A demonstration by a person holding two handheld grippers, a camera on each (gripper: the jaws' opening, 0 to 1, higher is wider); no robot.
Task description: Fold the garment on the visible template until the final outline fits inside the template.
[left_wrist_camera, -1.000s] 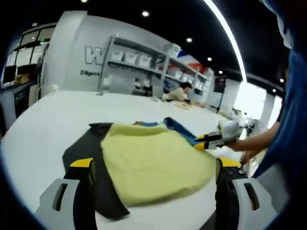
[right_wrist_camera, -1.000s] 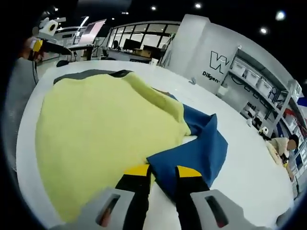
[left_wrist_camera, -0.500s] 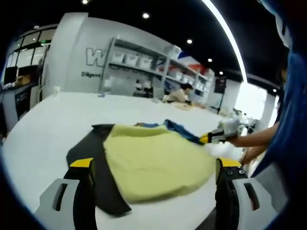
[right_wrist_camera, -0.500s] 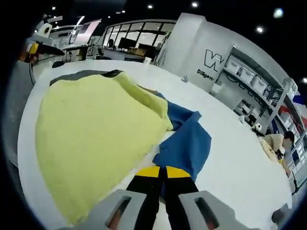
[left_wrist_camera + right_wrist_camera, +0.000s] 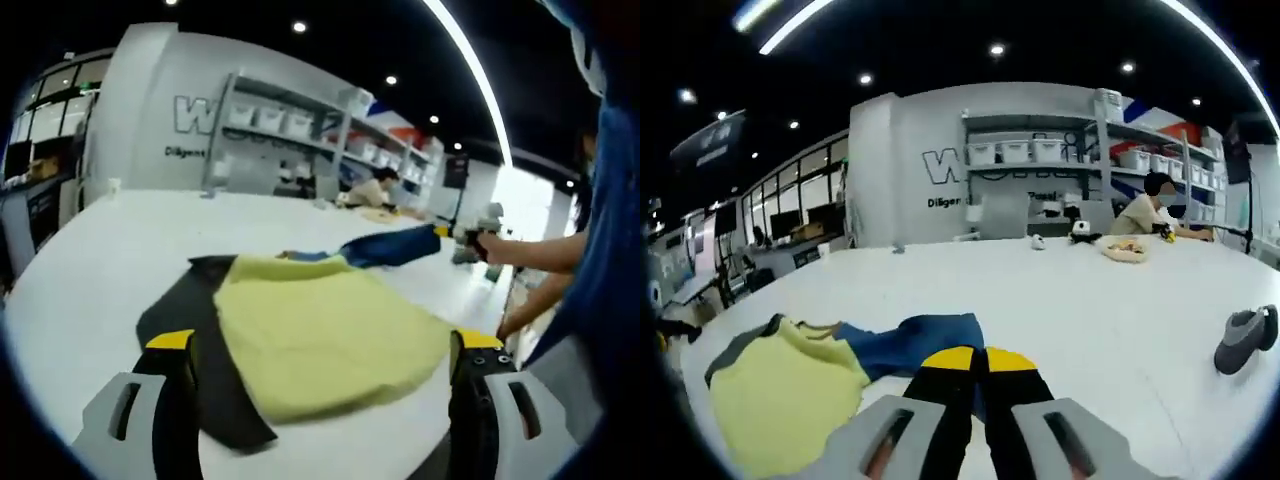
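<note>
Left gripper (image 5: 318, 345): jaws spread wide, nothing between them, low over the near edge of the white table (image 5: 90, 260). It hovers just short of the garment.

Garment (image 5: 320, 325): yellow body lies flat on the table, roughly squared off, its near edge between the left jaws. It rests on the dark grey template (image 5: 190, 330), which shows as a strip along the garment's left side and at its far left corner. The yellow cloth overhangs the template on the right, as far as the left gripper view shows.

Blue sleeve (image 5: 390, 246): runs from the garment's far right corner, lifted off the table and pulled out towards the right, nearly level. Its far end is at the right gripper (image 5: 447, 232), held in the person's hand (image 5: 490, 245), forearm reaching in from the right.

Right gripper view: right gripper (image 5: 973, 358), yellow-tipped jaws pressed together on the blue sleeve (image 5: 915, 340), cloth pinched at the tips. Sleeve trails left and down to the yellow garment (image 5: 780, 395), with a sliver of grey template (image 5: 735, 352) at its far edge.

Also on the table: a grey object (image 5: 1245, 340) at right, possibly a shoe or slipper, too blurred to tell. Background: shelving with white bins (image 5: 1040, 150) along the wall, a seated person (image 5: 1145, 210) at the far end.
</note>
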